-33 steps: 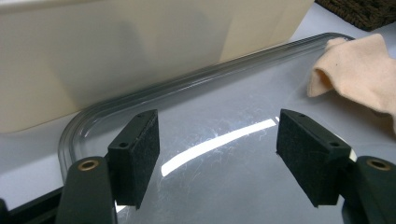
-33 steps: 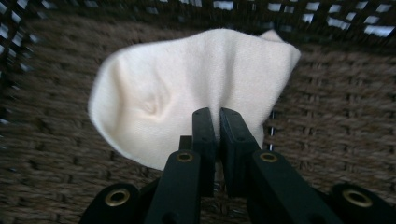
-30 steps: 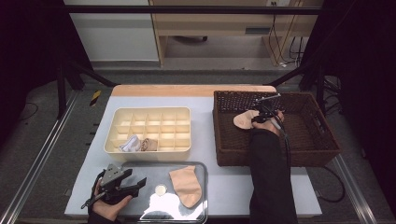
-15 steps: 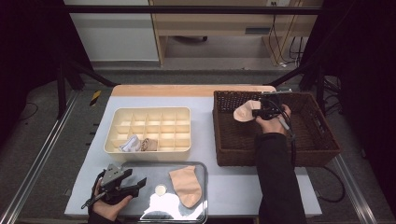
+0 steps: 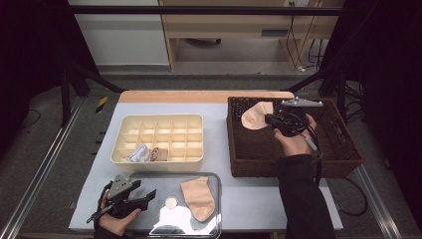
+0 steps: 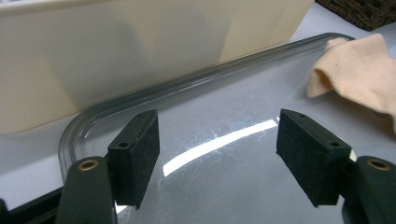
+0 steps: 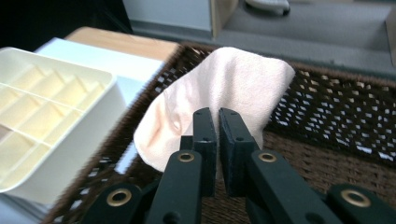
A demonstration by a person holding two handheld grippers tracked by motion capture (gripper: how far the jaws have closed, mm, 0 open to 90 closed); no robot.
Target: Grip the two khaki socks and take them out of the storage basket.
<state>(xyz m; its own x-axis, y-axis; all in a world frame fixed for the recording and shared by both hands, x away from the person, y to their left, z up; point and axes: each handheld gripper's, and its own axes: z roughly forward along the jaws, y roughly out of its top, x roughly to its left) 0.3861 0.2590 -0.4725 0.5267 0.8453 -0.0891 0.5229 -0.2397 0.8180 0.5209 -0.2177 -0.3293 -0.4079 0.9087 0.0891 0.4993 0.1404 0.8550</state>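
Up close, right gripper (image 7: 217,123) clenched on peach fabric sock (image 7: 219,93), centre frame; left gripper (image 6: 217,154) spread wide, unloaded, over shiny metal tray (image 6: 233,112).

Dim, dark at the edges; overhead glare on the clear tray (image 5: 215,209) (bright streak); soft blur on the divided box (image 7: 46,112).

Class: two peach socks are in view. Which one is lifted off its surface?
The peach sock over the wicker basket: sock, pinched in the right gripper. The other sock lies flat on the tray.
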